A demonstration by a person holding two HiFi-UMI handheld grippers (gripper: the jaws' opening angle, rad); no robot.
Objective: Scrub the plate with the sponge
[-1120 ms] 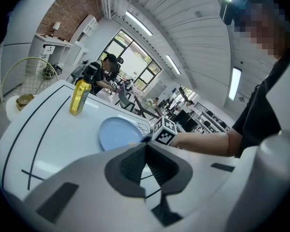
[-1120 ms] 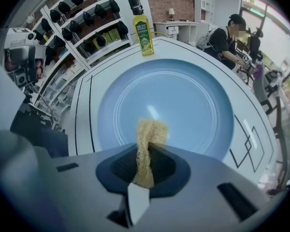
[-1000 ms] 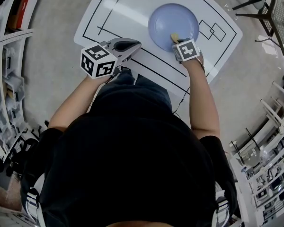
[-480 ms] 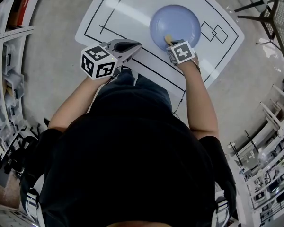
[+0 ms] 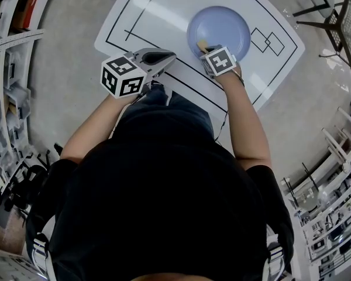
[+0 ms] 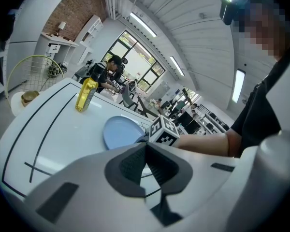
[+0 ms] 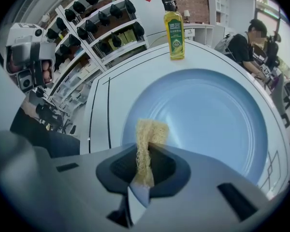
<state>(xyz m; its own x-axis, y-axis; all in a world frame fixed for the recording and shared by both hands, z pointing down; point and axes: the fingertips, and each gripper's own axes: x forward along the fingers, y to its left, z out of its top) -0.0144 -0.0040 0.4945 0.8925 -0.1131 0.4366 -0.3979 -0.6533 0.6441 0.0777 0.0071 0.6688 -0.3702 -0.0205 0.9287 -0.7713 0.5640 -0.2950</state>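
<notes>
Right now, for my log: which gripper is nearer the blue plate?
Right. The right gripper, shut on the sponge, is over the plate at its near rim; the left gripper is clear of it, to its left.

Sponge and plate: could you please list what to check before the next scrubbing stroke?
1. Sponge clamped in the right gripper: ok, jaws shut on it.
2. Sponge over the plate: ok, near its rim.
3. Sponge pressing on the plate: cannot tell.
4. Left gripper steadying the plate: not ok; shut, empty, off to the side.
5. Bottle clear of the plate: ok, stands apart beyond it.
</notes>
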